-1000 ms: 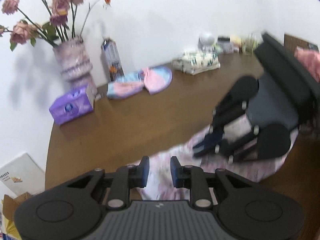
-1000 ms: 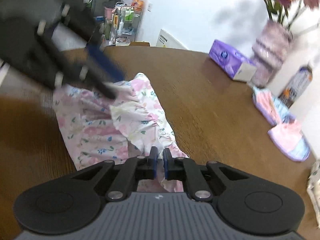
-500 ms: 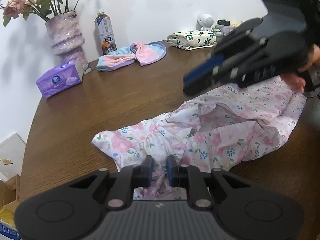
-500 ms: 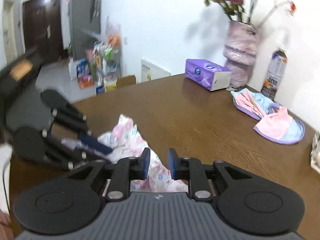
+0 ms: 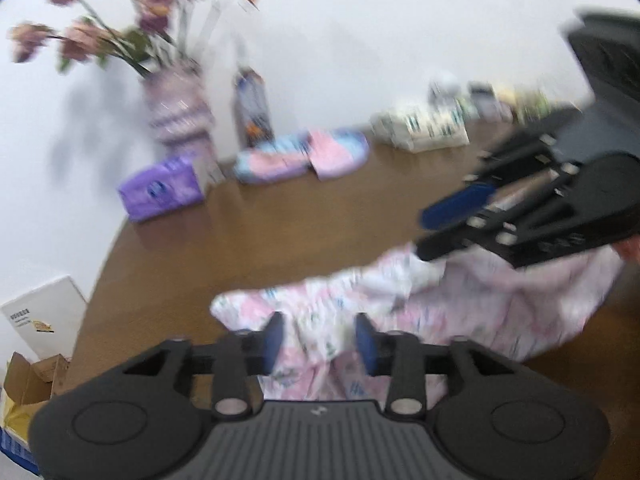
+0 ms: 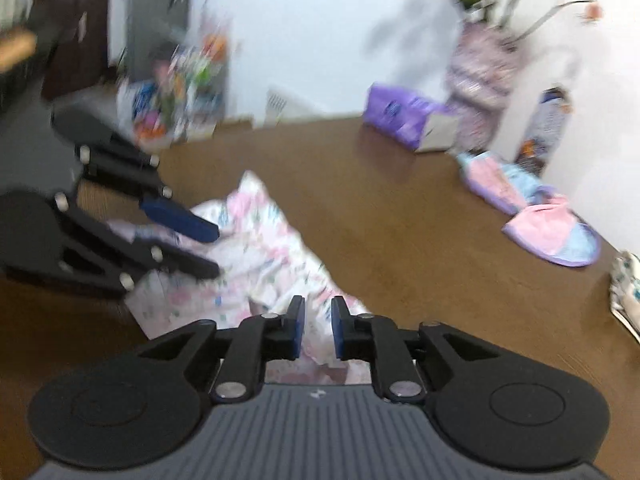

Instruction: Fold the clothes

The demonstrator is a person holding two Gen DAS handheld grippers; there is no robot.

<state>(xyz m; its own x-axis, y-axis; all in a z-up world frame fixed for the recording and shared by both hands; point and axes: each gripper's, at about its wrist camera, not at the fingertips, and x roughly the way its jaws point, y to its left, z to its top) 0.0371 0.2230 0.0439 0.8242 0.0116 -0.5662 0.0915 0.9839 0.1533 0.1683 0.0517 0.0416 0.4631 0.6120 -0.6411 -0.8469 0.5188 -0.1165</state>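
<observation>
A pink floral garment (image 5: 400, 308) lies crumpled on the brown table (image 5: 320, 216); it also shows in the right wrist view (image 6: 256, 256). My left gripper (image 5: 320, 340) is open just above the garment's near edge, with cloth showing between the jaws. My right gripper (image 6: 318, 326) is open with a narrow gap over the garment's other end. Each gripper shows in the other's view: the right one (image 5: 452, 224) with jaws apart over the cloth, the left one (image 6: 192, 248) likewise. Both views are blurred by motion.
Along the wall stand a vase of pink flowers (image 5: 176, 112), a purple tissue pack (image 5: 164, 188), a drink bottle (image 5: 252, 108), a pink-and-blue garment (image 5: 304, 156) and a folded floral cloth (image 5: 420, 130). Boxes (image 5: 36, 320) sit on the floor at left.
My left gripper has opened wide and let go of the garment's edge. My right gripper has dropped back down over the cloth. Both views have swung.
</observation>
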